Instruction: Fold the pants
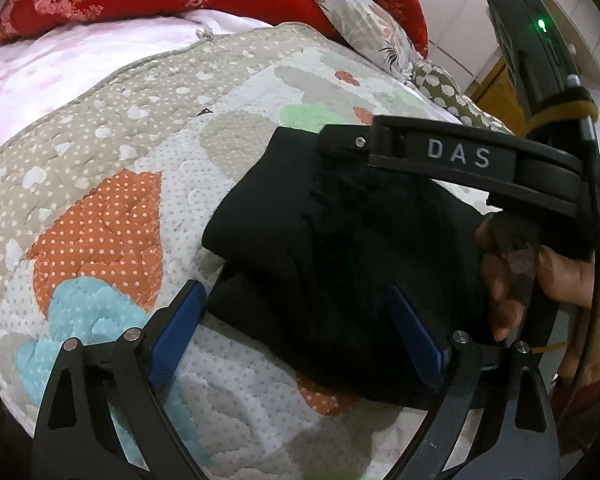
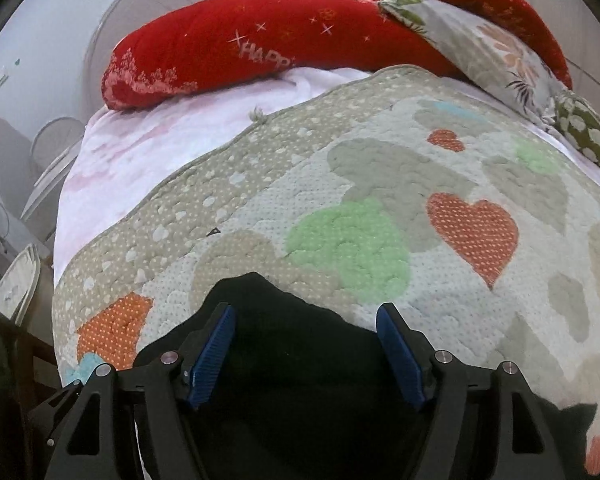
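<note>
The black pants (image 1: 340, 248) lie folded into a thick bundle on the heart-patterned quilt (image 1: 120, 184). My left gripper (image 1: 296, 292) is open, its blue pads on either side of the bundle's near edge, gripping nothing. The right gripper (image 1: 380, 140) comes in from the right over the bundle's far edge, its fingertips hidden, held by a hand (image 1: 560, 280). In the right wrist view the right gripper (image 2: 306, 312) is open above the pants (image 2: 284, 360), which fill the space between and below its fingers.
The quilt (image 2: 380, 200) covers a bed with a pink sheet (image 2: 148, 148) at the left. A red pillow (image 2: 240, 48) and a floral pillow (image 2: 492, 40) lie at the far end. White furniture (image 2: 40, 80) stands left of the bed.
</note>
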Motion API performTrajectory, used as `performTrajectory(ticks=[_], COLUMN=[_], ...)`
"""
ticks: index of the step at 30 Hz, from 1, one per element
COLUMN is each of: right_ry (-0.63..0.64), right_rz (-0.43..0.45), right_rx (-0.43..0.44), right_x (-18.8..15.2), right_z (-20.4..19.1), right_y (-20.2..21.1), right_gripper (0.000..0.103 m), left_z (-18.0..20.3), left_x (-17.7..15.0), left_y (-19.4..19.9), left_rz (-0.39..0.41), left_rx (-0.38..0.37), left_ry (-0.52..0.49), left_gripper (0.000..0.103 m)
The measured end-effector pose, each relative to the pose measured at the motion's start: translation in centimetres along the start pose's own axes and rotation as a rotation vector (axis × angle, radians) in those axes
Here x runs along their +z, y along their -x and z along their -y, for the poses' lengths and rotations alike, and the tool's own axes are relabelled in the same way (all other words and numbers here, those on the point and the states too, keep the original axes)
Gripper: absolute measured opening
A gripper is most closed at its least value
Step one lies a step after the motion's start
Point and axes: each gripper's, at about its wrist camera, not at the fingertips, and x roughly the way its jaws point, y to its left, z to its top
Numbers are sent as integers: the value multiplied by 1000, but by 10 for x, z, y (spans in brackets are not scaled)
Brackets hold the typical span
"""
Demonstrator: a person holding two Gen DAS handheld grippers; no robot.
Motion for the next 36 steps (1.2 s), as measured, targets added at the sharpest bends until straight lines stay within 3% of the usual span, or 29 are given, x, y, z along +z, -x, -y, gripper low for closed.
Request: performTrajectory(ticks=[5, 8, 9, 10, 12, 14, 24, 27, 29, 30, 31, 36], right_ry=[50, 27, 13, 4, -5, -36, -97, -141, -187, -214, -225, -204], right_rz=[-29, -29, -14, -2, 20, 38, 106, 117, 116, 116, 120, 148], right_rx=[-16, 0, 19, 28, 21, 48, 98, 129, 131, 105, 99, 110], right_x=[4, 1, -1, -2, -4, -5, -4, -3, -4, -5, -6, -11], right_z=[-8, -8, -8, -8, -7, -2, 2, 10, 15, 18, 20, 19], right_y=[-15, -21, -20, -20, -15, -7, 18, 22, 23, 25, 30, 54], right_gripper=[74, 71, 55, 48, 41, 38, 28, 28, 36, 48, 50, 51], left_z=[1, -3, -4, -5, -10, -16, -5, -2, -2, -2, -2, -1], left_x=[0, 1, 1, 2, 4, 5, 7, 8, 8, 7, 7, 7], left_y=[-2, -1, 0, 1, 5, 9, 24, 25, 25, 26, 26, 33], left_rz=[2, 13, 17, 21, 32, 31, 69, 75, 72, 70, 70, 95], left_rx=[6, -27, -35, -24, -14, -68, -95, -94, -100, -101, -99, -128], left_ry=[-9, 8, 15, 21, 36, 66, 35, 28, 35, 38, 39, 32], left_gripper=[93, 92, 84, 68, 52, 39, 26, 26, 26, 26, 26, 20])
